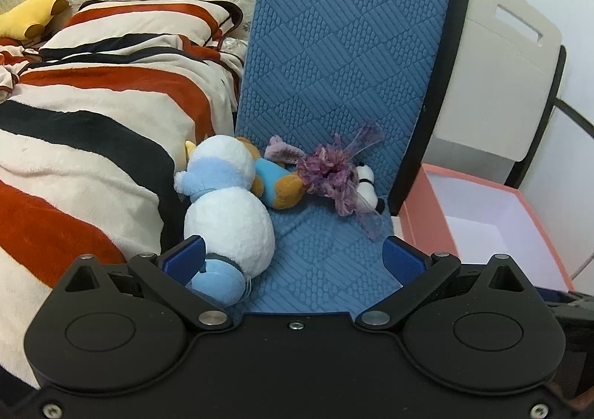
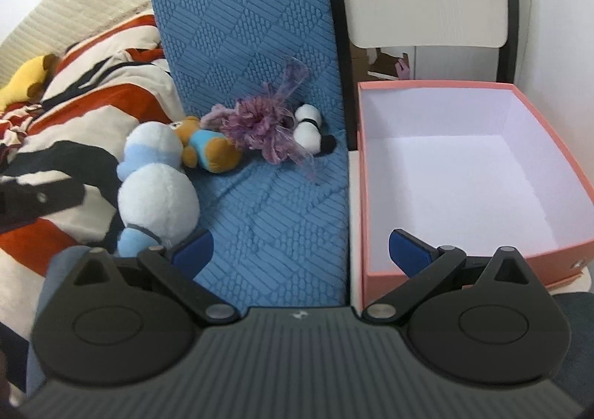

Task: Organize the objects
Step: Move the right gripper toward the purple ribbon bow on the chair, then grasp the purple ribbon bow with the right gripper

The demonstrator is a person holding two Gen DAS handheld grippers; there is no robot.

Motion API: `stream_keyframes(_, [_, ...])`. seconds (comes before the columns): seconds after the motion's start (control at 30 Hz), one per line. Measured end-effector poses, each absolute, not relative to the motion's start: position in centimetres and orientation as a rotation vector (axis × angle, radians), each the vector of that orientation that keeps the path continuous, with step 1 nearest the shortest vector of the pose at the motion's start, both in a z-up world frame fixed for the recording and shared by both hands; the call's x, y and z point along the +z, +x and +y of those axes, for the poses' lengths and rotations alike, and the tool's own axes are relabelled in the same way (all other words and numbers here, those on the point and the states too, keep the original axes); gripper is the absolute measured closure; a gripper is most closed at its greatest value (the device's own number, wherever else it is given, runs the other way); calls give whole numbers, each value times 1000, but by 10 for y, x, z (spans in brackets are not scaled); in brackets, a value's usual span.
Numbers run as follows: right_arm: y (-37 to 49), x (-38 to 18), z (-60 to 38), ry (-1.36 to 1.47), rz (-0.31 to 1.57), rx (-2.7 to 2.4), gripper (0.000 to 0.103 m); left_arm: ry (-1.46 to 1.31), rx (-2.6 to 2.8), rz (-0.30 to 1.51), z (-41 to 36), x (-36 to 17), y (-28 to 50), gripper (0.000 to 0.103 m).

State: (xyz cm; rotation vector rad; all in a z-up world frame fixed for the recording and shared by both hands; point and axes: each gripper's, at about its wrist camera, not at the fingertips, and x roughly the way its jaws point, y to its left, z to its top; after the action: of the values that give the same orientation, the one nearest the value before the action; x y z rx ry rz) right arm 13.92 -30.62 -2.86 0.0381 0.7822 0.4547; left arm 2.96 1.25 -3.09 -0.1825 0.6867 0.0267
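Bedroom corner: blue cushion [image 1: 334, 85] carries the toys. Pink box [image 2: 456, 166], right of frame, stands empty. White plush [image 1: 226, 203] lies lengthwise, lower left, foot between your left gripper [image 1: 293, 255] jaws, spread. Right gripper [image 2: 300, 248] jaws likewise spread, farther off.

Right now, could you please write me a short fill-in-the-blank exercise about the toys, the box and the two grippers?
1. The pink box holds ____ toys.
2. The white-and-blue plush lies on the blue ____.
3. Both the left gripper and the right gripper have their jaws ____.
4. The purple yarn flower lies between the bear plush and the ____ plush.

Missing words: no; cushion; open; panda
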Motion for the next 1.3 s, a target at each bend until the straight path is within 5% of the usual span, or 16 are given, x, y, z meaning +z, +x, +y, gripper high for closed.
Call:
stream_keyframes(0.73, [207, -57, -265, 110, 766, 516, 0, -252, 106, 777, 45, -84, 125, 2])
stream_keyframes(0.93, [248, -62, -257, 207, 791, 493, 11, -270, 152, 809, 61, -104, 156, 2])
stream_keyframes(1.03, [269, -65, -243, 212, 798, 479, 25, -272, 164, 823, 67, -113, 171, 2])
stream_keyframes(1.3, [323, -93, -209, 326, 795, 480, 32, -264, 177, 853, 78, -138, 208, 2])
